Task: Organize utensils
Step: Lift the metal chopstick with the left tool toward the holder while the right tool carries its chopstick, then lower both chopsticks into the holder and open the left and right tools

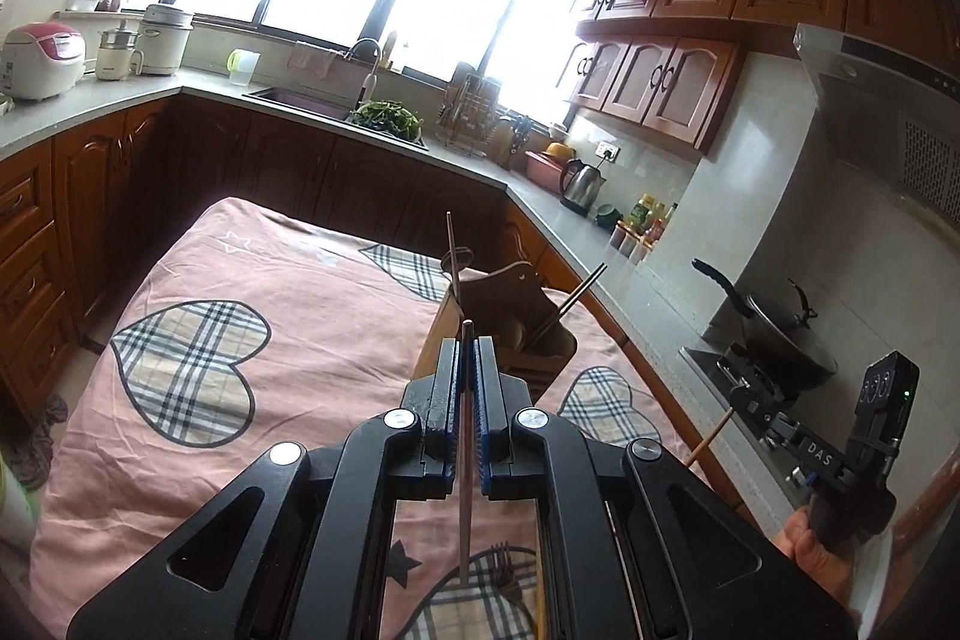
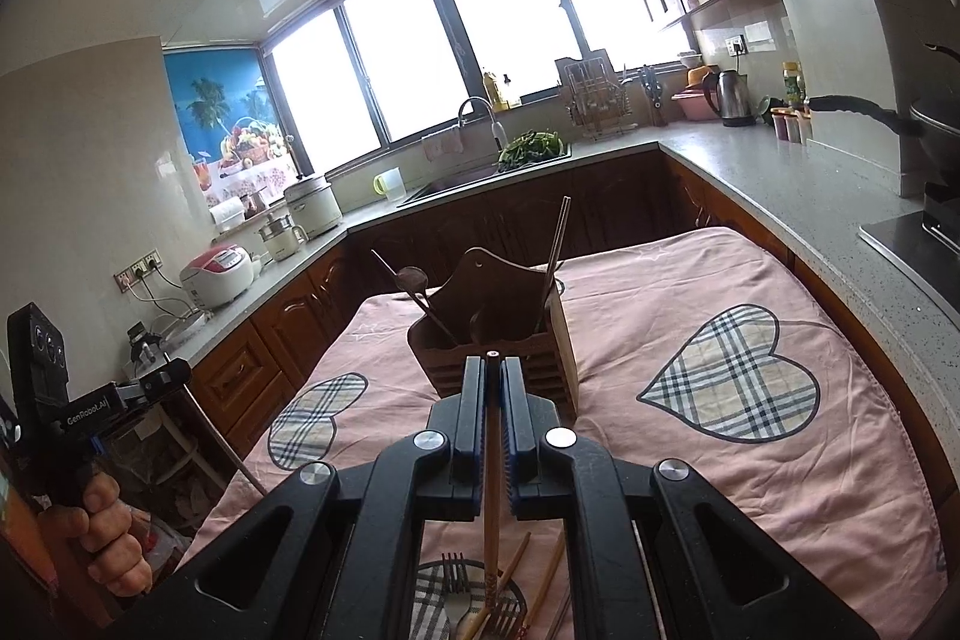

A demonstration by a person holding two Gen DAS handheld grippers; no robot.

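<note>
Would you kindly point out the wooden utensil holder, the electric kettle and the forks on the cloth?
wooden utensil holder (image 2: pixel 480 298): right wrist view, on its raised back panel.
electric kettle (image 2: pixel 733 97): right wrist view, on its steel body.
forks (image 2: pixel 454 574): right wrist view, on one fork's tines.

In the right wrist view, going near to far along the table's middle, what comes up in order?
Loose forks and chopsticks on the pink cloth → right gripper shut on a wooden chopstick → brown wooden utensil holder → sink counter.

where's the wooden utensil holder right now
The wooden utensil holder stands on the pink heart-print cloth, dead ahead of the right tool in the right wrist view, with chopsticks and a spoon already standing in it.
</note>
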